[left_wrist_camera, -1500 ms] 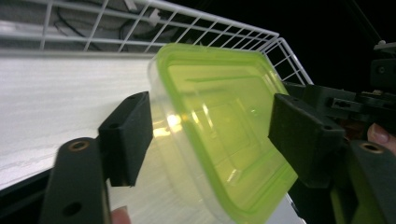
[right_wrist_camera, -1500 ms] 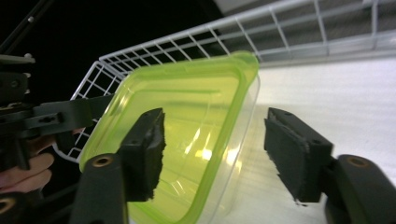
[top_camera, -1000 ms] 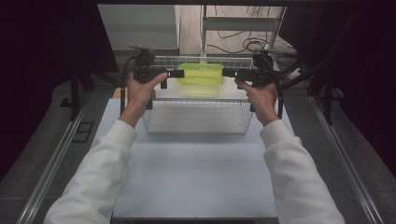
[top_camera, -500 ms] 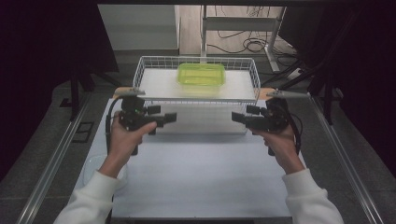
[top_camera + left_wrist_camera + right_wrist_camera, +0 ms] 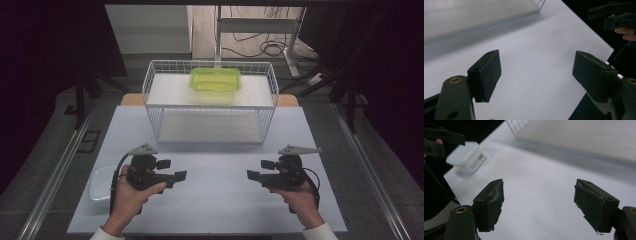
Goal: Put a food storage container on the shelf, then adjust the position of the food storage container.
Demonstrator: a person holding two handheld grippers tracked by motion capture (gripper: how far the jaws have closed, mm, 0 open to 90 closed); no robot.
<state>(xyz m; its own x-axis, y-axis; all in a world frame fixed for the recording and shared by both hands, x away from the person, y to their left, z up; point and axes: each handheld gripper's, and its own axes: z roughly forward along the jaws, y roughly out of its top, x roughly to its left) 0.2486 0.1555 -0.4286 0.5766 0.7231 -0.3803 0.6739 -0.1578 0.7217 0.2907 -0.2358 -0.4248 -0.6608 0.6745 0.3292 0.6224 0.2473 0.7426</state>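
A lime-green lidded box [image 5: 215, 80] rests inside the white wire basket [image 5: 210, 106] at the back of the table. My left gripper [image 5: 176, 176] hovers low over the white tabletop [image 5: 215, 200] at the near left and points right. Its jaws [image 5: 536, 67] stand open and have just been closing a little, with nothing between them. My right gripper [image 5: 252, 175] mirrors it at the near right and points left, jaws [image 5: 539, 195] open and empty. The two grippers face each other across a gap.
A clear plastic tub [image 5: 102, 182] sits at the table's near left edge beside my left hand, and appears pale in the right gripper view [image 5: 466, 157]. Dark floor and metal rails flank the table. Cables lie on the floor beyond the basket.
Both grippers have drawn back from the green box in the basket toward the near edge and sunk lower over the table. The box stays in the basket.
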